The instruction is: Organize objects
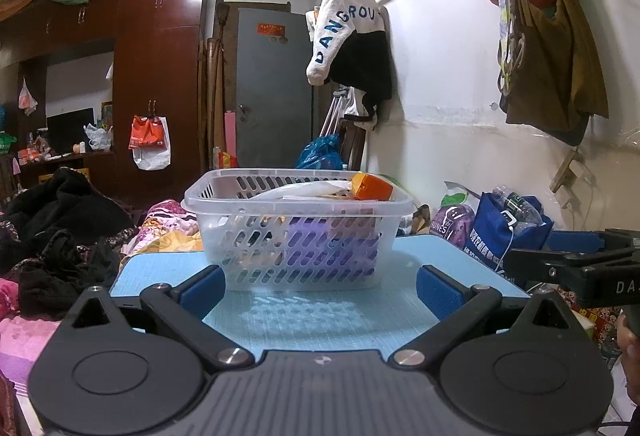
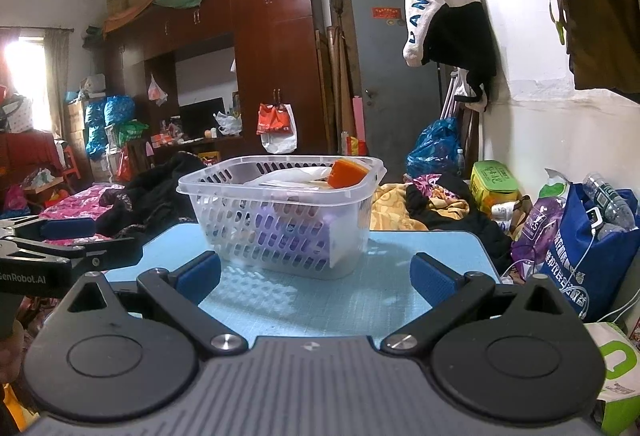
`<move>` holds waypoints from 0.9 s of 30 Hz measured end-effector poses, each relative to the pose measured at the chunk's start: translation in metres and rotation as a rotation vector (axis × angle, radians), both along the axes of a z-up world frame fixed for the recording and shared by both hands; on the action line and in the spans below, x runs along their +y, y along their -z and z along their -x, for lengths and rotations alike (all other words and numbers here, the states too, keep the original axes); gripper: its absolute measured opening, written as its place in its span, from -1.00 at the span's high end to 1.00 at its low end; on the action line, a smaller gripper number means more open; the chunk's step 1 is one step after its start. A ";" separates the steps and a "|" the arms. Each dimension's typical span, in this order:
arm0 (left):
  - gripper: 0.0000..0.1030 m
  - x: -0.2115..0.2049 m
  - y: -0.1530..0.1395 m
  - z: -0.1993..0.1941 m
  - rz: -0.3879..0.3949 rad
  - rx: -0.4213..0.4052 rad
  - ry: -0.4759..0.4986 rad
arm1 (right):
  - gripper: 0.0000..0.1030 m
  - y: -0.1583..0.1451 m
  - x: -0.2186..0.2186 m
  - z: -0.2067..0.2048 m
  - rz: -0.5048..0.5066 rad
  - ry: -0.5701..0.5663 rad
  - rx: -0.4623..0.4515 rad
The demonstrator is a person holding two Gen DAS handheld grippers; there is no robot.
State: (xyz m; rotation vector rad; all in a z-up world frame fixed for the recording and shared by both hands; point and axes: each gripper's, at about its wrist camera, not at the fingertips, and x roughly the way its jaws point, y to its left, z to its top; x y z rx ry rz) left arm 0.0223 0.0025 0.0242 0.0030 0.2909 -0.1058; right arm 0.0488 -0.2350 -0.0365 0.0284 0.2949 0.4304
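Observation:
A clear slotted plastic basket (image 1: 224,196) stands on the light blue table (image 1: 160,272); it also shows in the right wrist view (image 2: 200,188). It holds an orange box (image 1: 370,187), white packets and a purple item (image 1: 320,236). The orange box (image 2: 346,174) shows at the basket's rim in the right wrist view too. My left gripper (image 1: 318,288) is open and empty, just in front of the basket. My right gripper (image 2: 316,276) is open and empty, also just short of the basket. Each gripper shows at the other view's edge.
A bed with dark clothes (image 1: 60,236) lies left of the table. A blue bag (image 2: 592,248) and a purple bag (image 2: 536,228) stand to the right by the wall. A wardrobe (image 1: 156,76) and a grey door (image 1: 272,88) are behind.

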 end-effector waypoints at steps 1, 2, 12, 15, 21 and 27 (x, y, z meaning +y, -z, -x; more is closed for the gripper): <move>-0.99 0.000 0.000 0.000 0.000 0.000 0.000 | -1.00 0.000 0.000 0.000 -0.001 0.001 -0.001; -0.99 0.000 0.000 0.000 0.001 0.000 0.000 | -1.00 0.000 0.000 0.000 -0.001 0.001 -0.001; -0.99 -0.003 0.002 -0.002 -0.001 0.006 0.004 | -1.00 0.000 0.001 0.000 0.000 0.002 0.001; -0.99 -0.003 0.002 -0.002 0.001 0.008 0.002 | -1.00 0.000 0.001 0.000 0.000 0.002 0.001; -0.99 -0.004 0.003 -0.003 0.001 0.012 0.003 | -1.00 0.002 0.001 0.000 0.004 0.002 0.004; -0.99 -0.004 0.003 -0.002 -0.001 0.011 0.005 | -1.00 0.002 0.000 -0.001 0.002 0.003 0.004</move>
